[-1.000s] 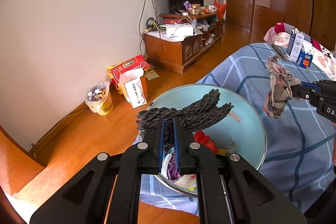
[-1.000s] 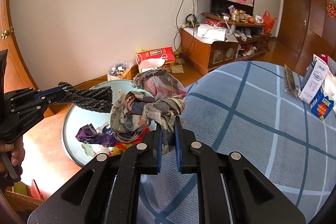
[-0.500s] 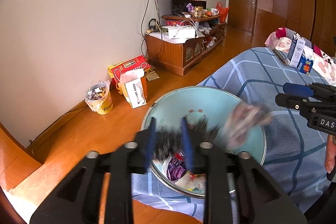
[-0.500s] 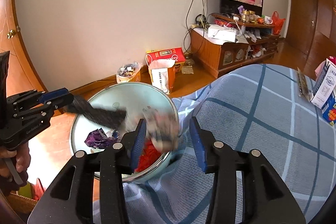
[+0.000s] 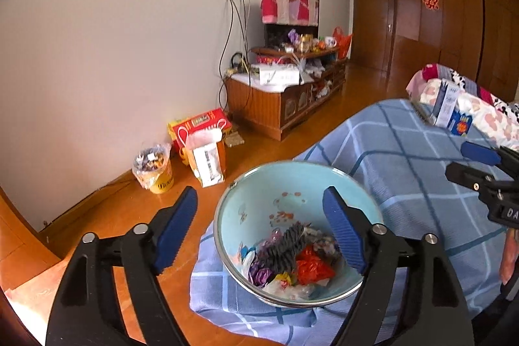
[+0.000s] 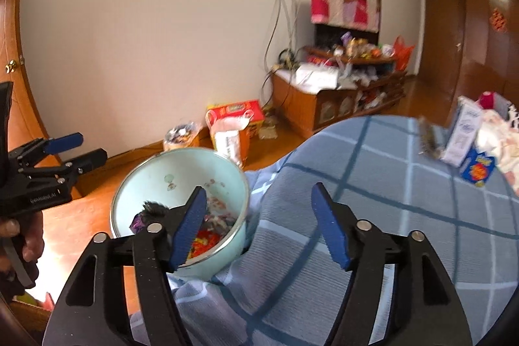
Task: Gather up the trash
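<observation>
Crumpled colourful trash (image 5: pixel 292 258) heaped in basin (image 5: pixel 227 216)

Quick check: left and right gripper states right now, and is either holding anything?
Left gripper: fingers opening, nothing between them; dark braided cord lies in the basin.
Right gripper: fingers opening, empty.

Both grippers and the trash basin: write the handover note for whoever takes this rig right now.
Left gripper: fingers opening, nothing between them, above the basin.
Right gripper: fingers opening, empty, over the basin's bed-side edge.
Basin: light blue, on the blue checked bedspread at the bed's edge. It holds the dark twisted cloth, the patterned rag and wrappers.
Done: both cloth pieces lie in the basin.
Left: the cartons and a dark strip sit further along the bed; whether they are trash I cannot tell. Check them next.
</observation>
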`<state>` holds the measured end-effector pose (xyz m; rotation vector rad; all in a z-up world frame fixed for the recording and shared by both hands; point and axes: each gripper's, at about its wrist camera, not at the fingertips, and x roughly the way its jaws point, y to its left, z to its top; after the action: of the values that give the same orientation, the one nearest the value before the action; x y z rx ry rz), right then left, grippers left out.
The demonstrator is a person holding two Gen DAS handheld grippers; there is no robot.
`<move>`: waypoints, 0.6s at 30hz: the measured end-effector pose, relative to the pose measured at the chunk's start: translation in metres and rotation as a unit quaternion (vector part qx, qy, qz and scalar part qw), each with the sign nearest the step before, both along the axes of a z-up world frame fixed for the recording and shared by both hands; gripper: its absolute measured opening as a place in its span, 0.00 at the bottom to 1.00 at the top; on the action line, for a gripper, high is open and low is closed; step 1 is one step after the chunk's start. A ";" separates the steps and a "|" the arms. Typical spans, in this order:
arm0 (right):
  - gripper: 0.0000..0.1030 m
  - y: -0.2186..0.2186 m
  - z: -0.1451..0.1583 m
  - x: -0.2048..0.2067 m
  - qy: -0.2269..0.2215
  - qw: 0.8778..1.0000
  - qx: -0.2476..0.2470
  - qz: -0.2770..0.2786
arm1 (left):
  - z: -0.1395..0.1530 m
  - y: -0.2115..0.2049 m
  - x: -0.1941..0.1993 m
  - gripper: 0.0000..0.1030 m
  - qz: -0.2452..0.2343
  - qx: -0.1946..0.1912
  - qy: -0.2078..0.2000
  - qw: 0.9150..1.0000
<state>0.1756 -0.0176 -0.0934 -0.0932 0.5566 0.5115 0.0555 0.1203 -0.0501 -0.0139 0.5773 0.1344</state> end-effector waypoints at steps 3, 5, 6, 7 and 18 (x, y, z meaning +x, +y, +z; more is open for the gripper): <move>0.66 -0.006 0.008 -0.011 -0.018 1.000 0.001 -0.011 | 0.010 -0.003 -0.007 0.79 -0.003 0.002 -0.014 1.000; 0.66 -0.009 0.013 -0.016 -0.025 1.000 0.005 -0.016 | 0.014 -0.005 -0.011 0.79 -0.006 0.002 -0.020 1.000; 0.66 -0.011 0.015 -0.018 -0.027 0.999 0.007 -0.018 | 0.016 -0.005 -0.012 0.80 -0.006 0.003 -0.022 1.000; 0.66 -0.013 0.018 -0.019 -0.031 0.999 0.007 -0.020 | 0.017 -0.005 -0.012 0.80 -0.005 0.003 -0.024 1.000; 0.68 -0.023 0.028 -0.027 -0.047 0.998 0.009 -0.034 | 0.020 -0.004 -0.016 0.83 -0.001 -0.001 -0.028 1.000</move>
<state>0.1484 -0.0404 -0.0654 -0.0807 0.4616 0.4438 0.0399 0.1159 -0.0303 -0.0186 0.5224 0.1313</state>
